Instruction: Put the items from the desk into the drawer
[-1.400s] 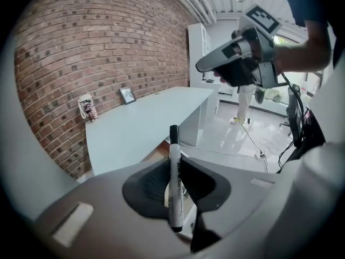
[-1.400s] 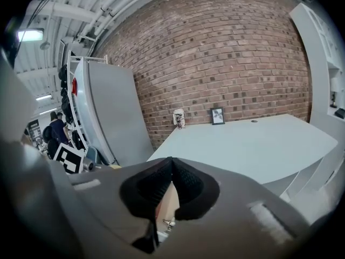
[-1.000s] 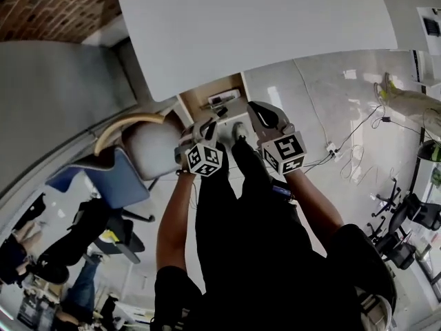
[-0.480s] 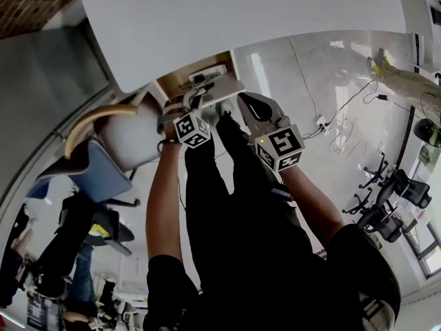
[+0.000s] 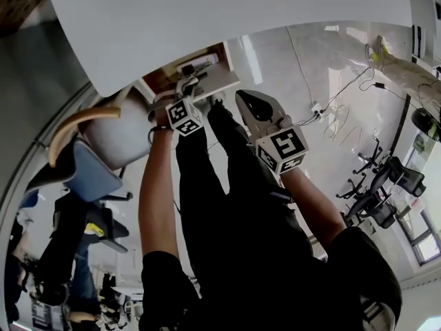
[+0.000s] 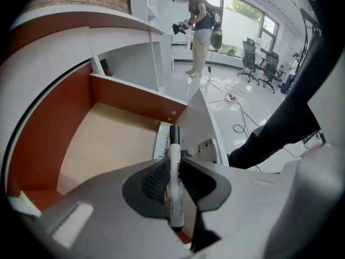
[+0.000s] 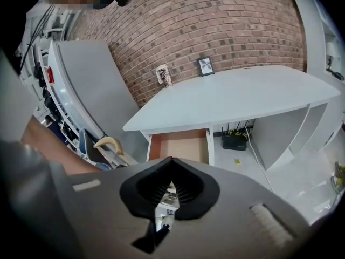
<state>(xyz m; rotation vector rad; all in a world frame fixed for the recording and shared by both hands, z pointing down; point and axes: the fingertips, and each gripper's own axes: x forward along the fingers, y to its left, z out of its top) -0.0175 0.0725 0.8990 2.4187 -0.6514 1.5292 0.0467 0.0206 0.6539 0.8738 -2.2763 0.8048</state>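
White marker [image 6: 174,190] | clamped in left tool [image 6: 172,166] | print blurred | over drawer [image 6: 108,139]

Brick wall [image 7: 215,26], glossy pale floor [image 5: 275,67], black office chairs [image 6: 252,50]

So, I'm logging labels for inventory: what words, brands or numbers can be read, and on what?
None legible.
Marker in left claw: barrel print too blurred.
Sheet in drawer: print too small.
Small item in right claw: no print visible.
Left cube, right cube: patterns only.
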